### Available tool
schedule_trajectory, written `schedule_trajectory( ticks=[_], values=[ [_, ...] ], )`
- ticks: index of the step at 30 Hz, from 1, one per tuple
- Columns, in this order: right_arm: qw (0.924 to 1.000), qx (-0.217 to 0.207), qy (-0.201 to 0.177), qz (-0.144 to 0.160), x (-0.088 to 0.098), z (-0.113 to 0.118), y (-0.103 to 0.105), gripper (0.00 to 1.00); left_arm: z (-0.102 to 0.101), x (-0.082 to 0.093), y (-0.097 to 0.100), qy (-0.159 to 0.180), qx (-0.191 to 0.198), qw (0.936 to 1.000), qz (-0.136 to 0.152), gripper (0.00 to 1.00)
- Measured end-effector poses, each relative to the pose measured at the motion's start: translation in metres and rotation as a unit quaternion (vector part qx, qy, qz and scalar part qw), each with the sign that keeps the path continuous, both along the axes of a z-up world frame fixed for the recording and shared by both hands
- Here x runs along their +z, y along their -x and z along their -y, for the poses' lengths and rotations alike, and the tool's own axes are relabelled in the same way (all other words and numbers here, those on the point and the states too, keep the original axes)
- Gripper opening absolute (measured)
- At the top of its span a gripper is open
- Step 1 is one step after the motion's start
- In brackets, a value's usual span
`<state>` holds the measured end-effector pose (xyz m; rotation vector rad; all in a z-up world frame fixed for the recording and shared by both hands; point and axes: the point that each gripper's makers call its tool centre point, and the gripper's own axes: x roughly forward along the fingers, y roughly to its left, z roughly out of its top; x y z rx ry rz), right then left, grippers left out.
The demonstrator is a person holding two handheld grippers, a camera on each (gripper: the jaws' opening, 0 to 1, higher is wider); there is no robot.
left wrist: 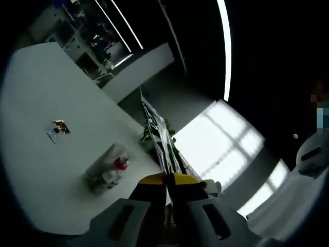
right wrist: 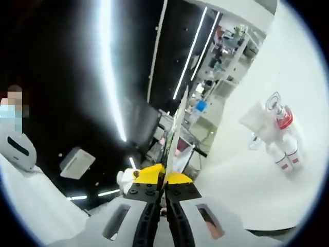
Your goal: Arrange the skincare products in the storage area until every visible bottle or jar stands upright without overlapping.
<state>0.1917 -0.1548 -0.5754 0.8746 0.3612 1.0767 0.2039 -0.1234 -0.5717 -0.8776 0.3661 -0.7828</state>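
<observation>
A cluster of white skincare bottles (left wrist: 107, 170), one with a red cap (left wrist: 121, 163), stands on the white table (left wrist: 46, 92) to the left of and beyond my left gripper (left wrist: 165, 179). The right gripper view has the same bottles (right wrist: 277, 136) at the far right, with a red collar (right wrist: 284, 121) and a pump top. A thin printed sheet (left wrist: 160, 134) runs edge-on out of the left jaws, which are shut on it. My right gripper (right wrist: 164, 177) is likewise shut on a thin edge-on sheet (right wrist: 175, 128). Both grippers are held well away from the bottles.
A small label-like item (left wrist: 59, 128) lies alone on the table left of the bottles. Shelving with goods (right wrist: 226, 56) stands beyond the table. A person in white clothes (left wrist: 303, 175) is beside the grippers. Both views are strongly rolled.
</observation>
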Motion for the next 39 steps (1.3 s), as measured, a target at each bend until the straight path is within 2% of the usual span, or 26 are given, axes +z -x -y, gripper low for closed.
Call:
schedule_trajectory(
  ticks=[4,9,12,19,26,33,39],
  values=[
    [0.9997,0.007,-0.022,-0.001,0.006,-0.001,0.002,0.17,-0.006,-0.005,0.0,0.003,0.007,0.9999,-0.008,0.0],
    [0.9999,0.011,-0.004,0.013,0.004,-0.005,0.002,0.28,-0.013,-0.012,-0.002,-0.001,0.01,0.9998,-0.017,0.0],
    [0.999,0.019,0.025,0.032,-0.001,-0.007,0.005,0.35,-0.016,-0.017,-0.003,-0.001,0.013,0.9997,-0.023,0.0],
    [0.9987,0.023,0.023,0.04,0.001,-0.006,0.005,0.67,-0.02,-0.034,-0.002,-0.01,0.015,0.9988,-0.046,0.0],
    [0.9966,0.018,0.059,0.055,-0.01,-0.004,0.001,0.76,-0.024,-0.051,-0.001,-0.017,0.018,0.9975,-0.067,0.0],
    [0.9958,0.007,0.07,0.06,-0.014,0.0,-0.003,0.85,-0.032,-0.083,-0.005,-0.039,0.029,0.9932,-0.106,0.0],
    [0.9916,0.008,0.106,0.074,-0.023,0.0,-0.006,0.93,-0.034,-0.096,-0.009,-0.043,0.028,0.9911,-0.123,0.0]
  ],
)
